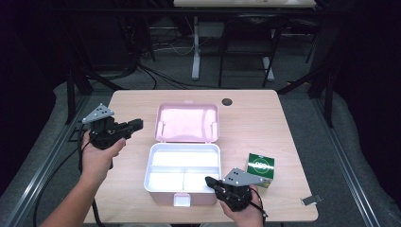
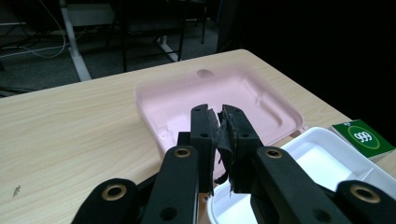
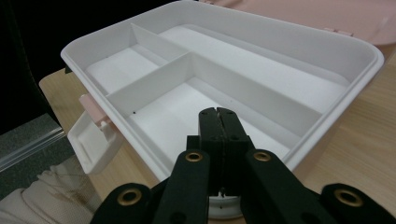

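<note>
Black jaws of the right gripper (image 3: 218,113) stand pressed together with nothing between them, poised at the near rim of the white plastic storage box (image 1: 150,176), whose tray is split into one long compartment and two smaller ones, all bare. Its pink lid (image 1: 187,123) is thrown fully back and lies flat on the desk beyond the tray, and the white front latch (image 1: 181,200) hangs loose at the near wall. In the high view this gripper sits at the tray's near right corner.

Over at the left, the left gripper (image 1: 137,124) hovers above the bare desk just beside the lid, its jaws nearly clenched on no object; only the frayed black padding of its fingers (image 2: 228,140) shows in the narrow gap.

Judging from this, opening the box looks done, while nothing has been packed. A small green and white carton with a round "999" mark (image 1: 260,169) stands on the desk just right of the tray, apart from it and untouched; it seems the likely thing to go in.

Pale wood-grain makes up the desk (image 1: 132,101), with a dark round plug (image 1: 227,101) near its far edge. Beyond lie a dim grey floor, cables and metal desk legs.
</note>
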### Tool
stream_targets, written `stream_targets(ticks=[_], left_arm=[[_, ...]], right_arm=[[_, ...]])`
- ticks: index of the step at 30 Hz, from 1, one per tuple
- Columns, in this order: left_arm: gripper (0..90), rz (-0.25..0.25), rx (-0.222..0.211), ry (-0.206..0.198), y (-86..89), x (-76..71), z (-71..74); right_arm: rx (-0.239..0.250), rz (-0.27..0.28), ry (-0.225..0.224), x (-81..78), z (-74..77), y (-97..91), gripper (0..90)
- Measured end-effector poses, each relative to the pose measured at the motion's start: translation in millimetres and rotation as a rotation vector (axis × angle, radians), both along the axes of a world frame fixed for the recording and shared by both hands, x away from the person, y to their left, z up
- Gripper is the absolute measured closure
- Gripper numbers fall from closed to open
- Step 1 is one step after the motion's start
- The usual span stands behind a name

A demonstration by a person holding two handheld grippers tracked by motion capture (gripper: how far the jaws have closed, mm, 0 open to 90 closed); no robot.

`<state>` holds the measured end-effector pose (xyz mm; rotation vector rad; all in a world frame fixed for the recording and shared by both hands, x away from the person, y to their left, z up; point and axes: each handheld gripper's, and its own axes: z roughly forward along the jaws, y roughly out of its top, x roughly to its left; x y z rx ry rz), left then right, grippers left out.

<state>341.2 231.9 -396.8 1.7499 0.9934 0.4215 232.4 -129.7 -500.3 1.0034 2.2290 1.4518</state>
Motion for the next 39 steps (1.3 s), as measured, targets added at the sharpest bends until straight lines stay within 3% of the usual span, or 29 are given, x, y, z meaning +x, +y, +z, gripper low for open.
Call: stream_targets(ticks=[10,15,19,22,23,24,28,33,35,36,37,39], left_arm=[[82.6,0.005,0.002,0.011,1.7,0.4,-0.5],[82.2,0.002,0.039,0.029,-0.5,1.7,-0.7],[82.0,0.041,0.078,0.064,-0.3,3.1,0.9],[81.3,0.057,0.099,0.103,1.1,5.6,3.0],[80.8,0.059,0.126,0.134,1.8,7.3,4.6],[80.6,0.059,0.126,0.134,1.8,7.3,4.6],[80.0,0.078,0.208,0.200,1.0,10.7,7.7],[78.7,0.066,0.303,0.283,-2.1,15.9,12.3],[77.4,0.053,0.335,0.335,-4.7,18.2,14.2],[77.0,0.053,0.335,0.335,-4.7,18.2,14.2],[76.3,0.052,0.393,0.365,-6.8,19.9,13.9],[75.0,0.043,0.424,0.404,-7.2,22.1,12.5]], right_arm=[[-0.002,0.001,-0.005,-0.5,-0.4,-0.5,90.0],[-0.001,-0.003,-0.003,-0.4,-0.3,-0.6,90.0],[0.002,0.000,-0.002,-0.2,-0.3,-0.6,90.0],[0.002,-0.002,-0.001,-0.2,-0.3,-0.6,90.0],[0.002,-0.002,0.000,-0.2,-0.3,-0.6,90.0],[0.002,-0.002,0.000,-0.2,-0.3,-0.6,90.0],[0.005,-0.001,0.002,0.0,-0.3,-0.7,90.0],[0.004,-0.002,0.003,0.0,-0.2,-0.6,90.0],[0.007,-0.001,0.006,0.1,-0.1,-0.7,90.0],[0.007,-0.001,0.006,0.1,-0.1,-0.7,90.0],[0.008,0.001,0.007,0.2,-0.1,-0.8,90.0],[0.008,0.000,0.008,0.1,-0.1,-0.7,90.0]])
